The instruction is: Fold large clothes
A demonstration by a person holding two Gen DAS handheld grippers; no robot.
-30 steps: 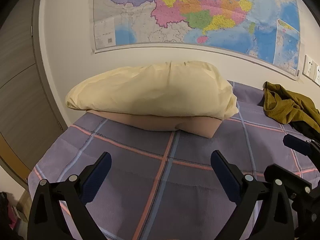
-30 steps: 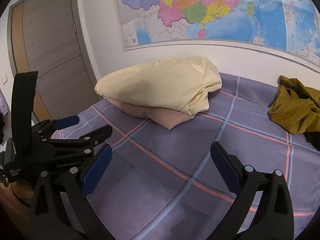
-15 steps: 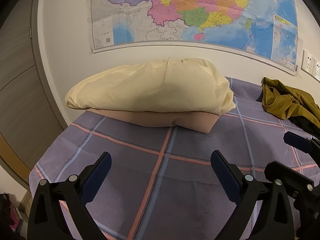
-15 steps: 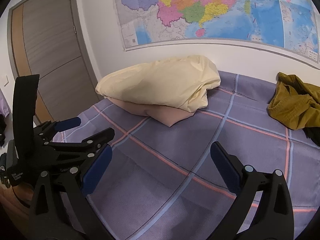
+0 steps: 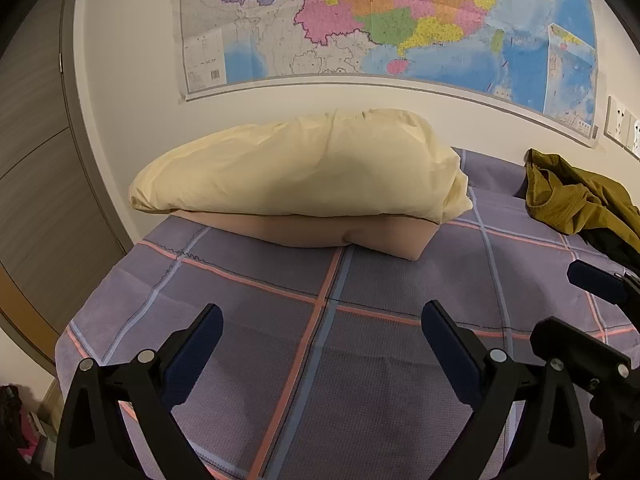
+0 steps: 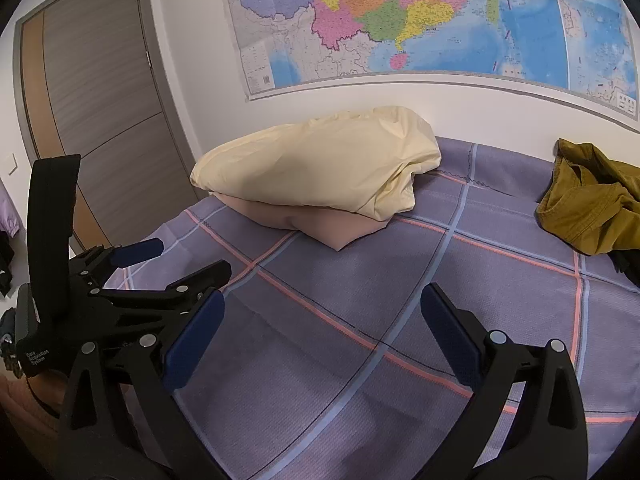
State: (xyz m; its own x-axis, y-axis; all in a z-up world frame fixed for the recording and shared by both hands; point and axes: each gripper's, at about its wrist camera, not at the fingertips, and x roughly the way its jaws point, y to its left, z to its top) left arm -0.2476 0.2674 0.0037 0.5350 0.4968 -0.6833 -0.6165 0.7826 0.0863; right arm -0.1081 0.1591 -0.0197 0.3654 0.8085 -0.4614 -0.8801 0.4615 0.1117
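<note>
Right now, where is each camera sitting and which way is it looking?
Left wrist: on the left gripper, low over the bed, facing the yellow pillow and wall map; own open fingers show, right gripper at the edge.
Right wrist: on the right gripper, facing the same way; the left gripper shows at its left.
Both share pillow, map, olive garment.

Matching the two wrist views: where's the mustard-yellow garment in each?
Left wrist: the mustard-yellow garment is crumpled at the right edge, on the bed by the wall, right of the yellow pillow.
Right wrist: the garment is again at the right edge, on the bed.
Shared landmark: the wall map above the pillow.
</note>
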